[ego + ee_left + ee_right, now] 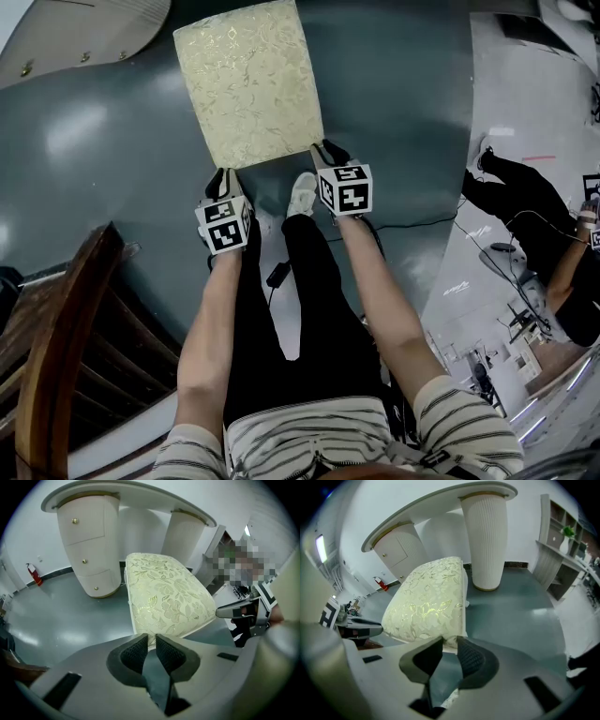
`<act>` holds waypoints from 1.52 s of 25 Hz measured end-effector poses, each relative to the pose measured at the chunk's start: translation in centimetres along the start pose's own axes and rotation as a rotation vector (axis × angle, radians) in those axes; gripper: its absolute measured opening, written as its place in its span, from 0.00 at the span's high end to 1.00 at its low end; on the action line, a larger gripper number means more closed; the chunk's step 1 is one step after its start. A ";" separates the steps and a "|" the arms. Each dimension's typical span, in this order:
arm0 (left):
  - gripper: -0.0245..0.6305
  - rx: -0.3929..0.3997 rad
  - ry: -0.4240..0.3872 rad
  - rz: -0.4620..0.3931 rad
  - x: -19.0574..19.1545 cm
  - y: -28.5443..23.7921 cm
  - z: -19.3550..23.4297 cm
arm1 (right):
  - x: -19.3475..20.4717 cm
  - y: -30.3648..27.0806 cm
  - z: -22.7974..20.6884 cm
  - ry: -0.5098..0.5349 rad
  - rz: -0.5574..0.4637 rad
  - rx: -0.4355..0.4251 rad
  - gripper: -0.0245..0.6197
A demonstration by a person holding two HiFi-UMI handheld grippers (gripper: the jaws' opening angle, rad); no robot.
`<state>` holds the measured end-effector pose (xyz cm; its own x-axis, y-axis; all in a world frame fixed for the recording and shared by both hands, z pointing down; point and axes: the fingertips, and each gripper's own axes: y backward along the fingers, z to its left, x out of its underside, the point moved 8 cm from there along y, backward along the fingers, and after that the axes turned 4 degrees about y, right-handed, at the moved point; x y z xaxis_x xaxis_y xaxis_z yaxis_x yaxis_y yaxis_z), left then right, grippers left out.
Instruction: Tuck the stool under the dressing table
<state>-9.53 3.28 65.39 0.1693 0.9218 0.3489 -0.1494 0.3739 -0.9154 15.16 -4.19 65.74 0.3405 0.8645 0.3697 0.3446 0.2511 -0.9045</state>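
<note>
The person's striped shirt (309,441) is nearest in the head view, with both bare forearms reaching away over black trousers and a white shoe (302,194).

Left gripper (224,176): at the near left corner of the stool (248,84). Its own view shows the jaws drawn narrow, with the cushion's near edge caught between their tips.

Right gripper (328,150): at the near right corner of the stool. Jaws likewise narrow and closed on the cushion's pale trim.

The stool stands on the grey floor (112,141), its cream and gold floral top facing up. It is out in the open, near the dressing table (84,33) but not under it. The table is far and to the left, and has a curved top on two rounded pedestals; the left one has drawers with gold knobs.

A dark wooden chair (56,347) stands near left. A second person (534,206) in black is at the right edge.
</note>
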 end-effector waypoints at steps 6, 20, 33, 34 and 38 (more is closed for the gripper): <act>0.88 -0.027 0.023 -0.033 -0.2 0.3 -0.3 | 0.1 0.2 -0.1 0.002 -0.028 -0.016 0.80; 0.88 -0.084 0.087 -0.055 -2.3 2.1 0.0 | -0.1 0.7 0.3 -0.037 -0.026 -0.010 0.80; 0.83 -0.047 0.086 0.074 2.0 -0.9 0.1 | -0.1 0.4 0.0 -0.027 -0.038 -0.029 0.80; 0.83 -0.045 0.080 0.074 2.0 -1.0 0.1 | 0.0 0.3 0.0 -0.024 -0.039 -0.029 0.80; 0.83 -0.050 0.074 0.063 2.0 -0.9 0.2 | 0.1 0.4 0.1 -0.020 -0.041 -0.031 0.80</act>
<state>-9.22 4.76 66.98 0.2325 0.9325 0.2763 -0.1135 0.3082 -0.9445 15.24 -3.97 65.43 0.3084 0.8624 0.4015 0.3850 0.2728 -0.8817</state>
